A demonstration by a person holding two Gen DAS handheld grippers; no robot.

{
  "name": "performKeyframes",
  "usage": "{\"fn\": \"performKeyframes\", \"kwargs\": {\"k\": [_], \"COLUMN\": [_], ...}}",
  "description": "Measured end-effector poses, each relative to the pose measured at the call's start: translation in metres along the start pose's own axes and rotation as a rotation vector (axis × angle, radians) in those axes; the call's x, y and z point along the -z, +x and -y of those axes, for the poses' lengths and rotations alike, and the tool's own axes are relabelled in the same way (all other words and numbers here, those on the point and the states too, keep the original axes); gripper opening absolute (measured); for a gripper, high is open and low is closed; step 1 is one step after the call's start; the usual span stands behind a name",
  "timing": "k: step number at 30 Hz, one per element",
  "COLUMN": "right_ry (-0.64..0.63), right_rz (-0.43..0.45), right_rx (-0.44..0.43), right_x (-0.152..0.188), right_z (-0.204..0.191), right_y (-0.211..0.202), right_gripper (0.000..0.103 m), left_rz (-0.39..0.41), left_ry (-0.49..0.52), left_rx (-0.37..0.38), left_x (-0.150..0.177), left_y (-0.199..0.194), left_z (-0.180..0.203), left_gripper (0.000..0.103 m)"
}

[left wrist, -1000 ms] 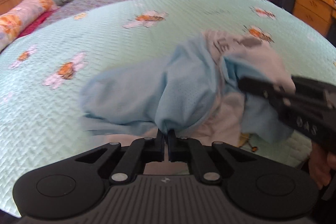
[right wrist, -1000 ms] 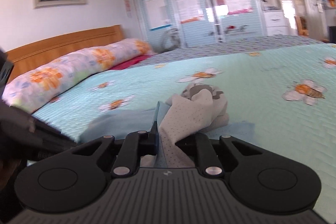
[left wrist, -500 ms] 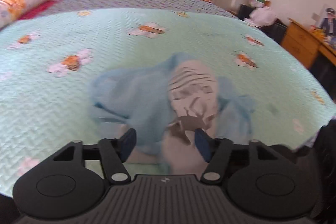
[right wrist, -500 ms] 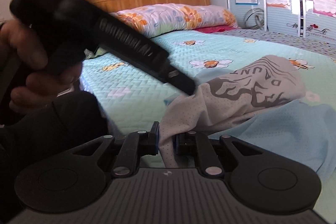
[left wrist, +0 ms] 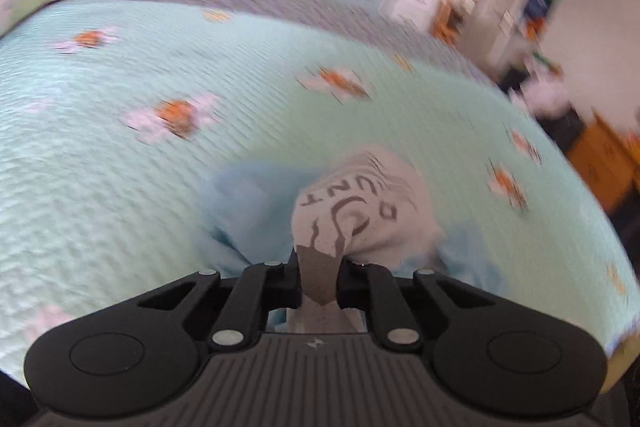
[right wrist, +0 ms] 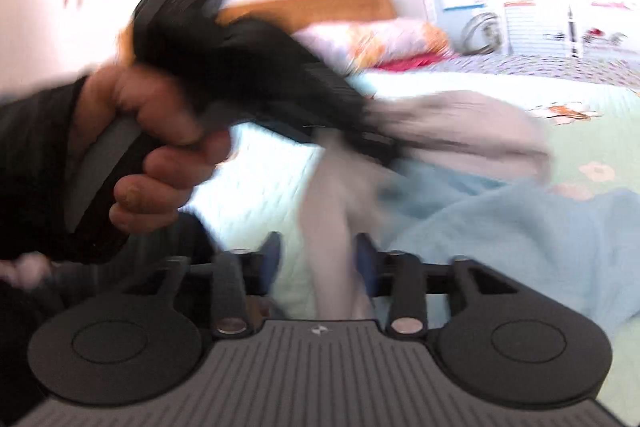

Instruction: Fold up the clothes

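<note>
While the left gripper (left wrist: 318,283) pinches the white printed garment (left wrist: 360,211), having just closed, the right gripper (right wrist: 316,259) has just spread, cloth loose between its fingers. The garment lies bunched on the bedspread (left wrist: 120,167), over blue fabric (left wrist: 248,211). Lifting one-sided may drag both.

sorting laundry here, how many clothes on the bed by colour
grey-white printed garment: 1, pinched in the left claw
light blue garment: 1, lying under it on the bed
total: 2
</note>
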State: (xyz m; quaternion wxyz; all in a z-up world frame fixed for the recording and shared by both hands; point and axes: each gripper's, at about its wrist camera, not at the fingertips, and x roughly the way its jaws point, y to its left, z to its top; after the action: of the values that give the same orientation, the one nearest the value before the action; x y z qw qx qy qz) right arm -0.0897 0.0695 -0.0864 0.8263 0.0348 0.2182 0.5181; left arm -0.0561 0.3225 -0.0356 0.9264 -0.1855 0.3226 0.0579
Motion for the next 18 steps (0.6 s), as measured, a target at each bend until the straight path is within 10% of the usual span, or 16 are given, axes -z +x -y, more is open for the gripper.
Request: {"fn": "performKeyframes", "kwargs": {"k": [2, 9, 15, 18], "right_ry": [0.107, 0.410, 0.483, 0.437], "right_rz": [0.056, 0.038, -0.006, -0.048], "right_rx": [0.038, 0.261, 0.249, 0.202], "right_x": [-0.005, 0.001, 0.019, 0.010], "right_z": [0.019, 0.082, 0.093, 0.086], "right_y": [-0.010, -0.012, -0.003, 0.027], "right_gripper": [0.071, 0.073, 0.074, 0.050], "left_rz": [0.031, -0.006, -0.017, -0.095], "left_ry": [-0.093, -0.120, 0.134, 0.291], "left_rx": [-0.056, -0.177, -0.060, -0.011], "left_x": [-0.012, 0.015, 0.042, 0.061], "left_y": [-0.011, -0.025, -0.035, -0.021], "left_z": [-0.028, -0.056, -0.004, 0.024], "left_gripper": [0.014, 0.033, 0.062, 0.065]}}
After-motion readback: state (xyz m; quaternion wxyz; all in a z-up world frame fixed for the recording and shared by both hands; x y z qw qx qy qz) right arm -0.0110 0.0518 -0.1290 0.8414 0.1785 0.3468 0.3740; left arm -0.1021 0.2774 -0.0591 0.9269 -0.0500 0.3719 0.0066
